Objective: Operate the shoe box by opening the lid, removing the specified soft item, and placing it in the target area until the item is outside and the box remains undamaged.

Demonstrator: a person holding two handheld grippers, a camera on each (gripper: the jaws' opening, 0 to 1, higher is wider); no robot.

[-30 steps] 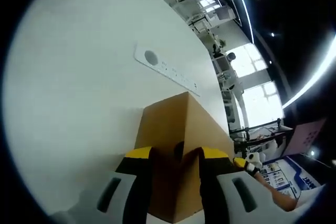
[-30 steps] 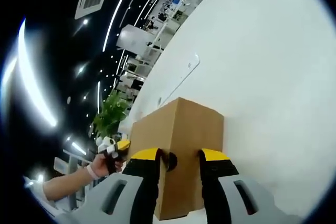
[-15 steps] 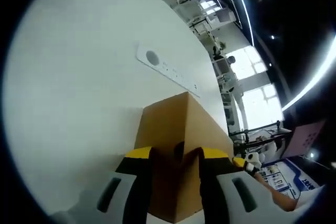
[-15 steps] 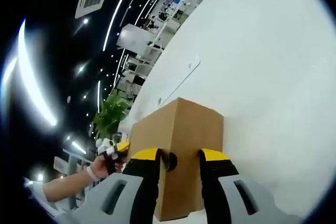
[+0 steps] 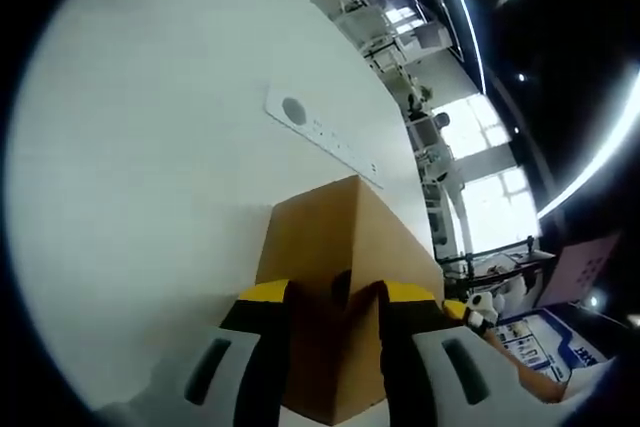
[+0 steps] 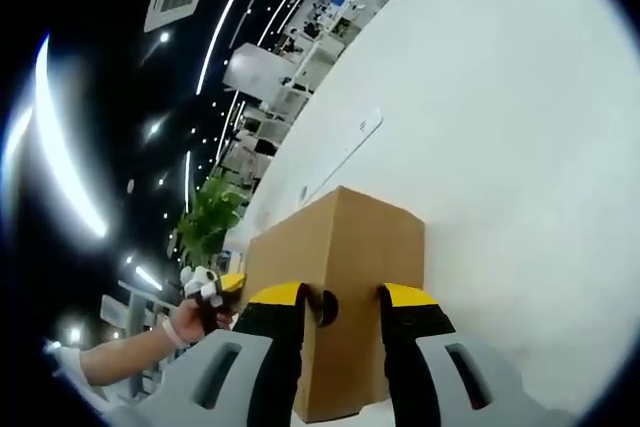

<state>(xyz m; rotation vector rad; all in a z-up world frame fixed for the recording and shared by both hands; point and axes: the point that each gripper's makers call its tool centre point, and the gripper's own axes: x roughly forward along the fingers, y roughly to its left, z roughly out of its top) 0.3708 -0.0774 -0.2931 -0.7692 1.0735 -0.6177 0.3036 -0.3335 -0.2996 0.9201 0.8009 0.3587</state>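
Left gripper [image 5: 335,297] low in the left gripper view, yellow-tipped jaws rising from the bottom edge and pinching a corner edge of the brown cardboard shoe box [image 5: 345,247]. Jaws close together, with only the box's edge between them. Right gripper [image 6: 340,302] posed the same way in the right gripper view, pinching another corner edge of the shoe box [image 6: 345,247], a small round dark mark visible between the tips. Box closed, standing on the white counter [image 5: 150,197], lid not visibly raised; soft item not visible, presumably inside, cannot tell.

Beyond the box in the left gripper view, a flat white power strip [image 5: 320,132] lying on the counter, well apart from the box. Same strip [image 6: 345,152] far off on the counter [image 6: 520,147] in the right gripper view.

At the lower right of the left gripper view, the other gripper's yellow tip and a hand [image 5: 480,312] at the box's far end. At the lower left of the right gripper view, a hand [image 6: 195,297] and forearm, with a green plant [image 6: 205,222] behind. Ceiling light strips and distant shelving past the counter's edge.
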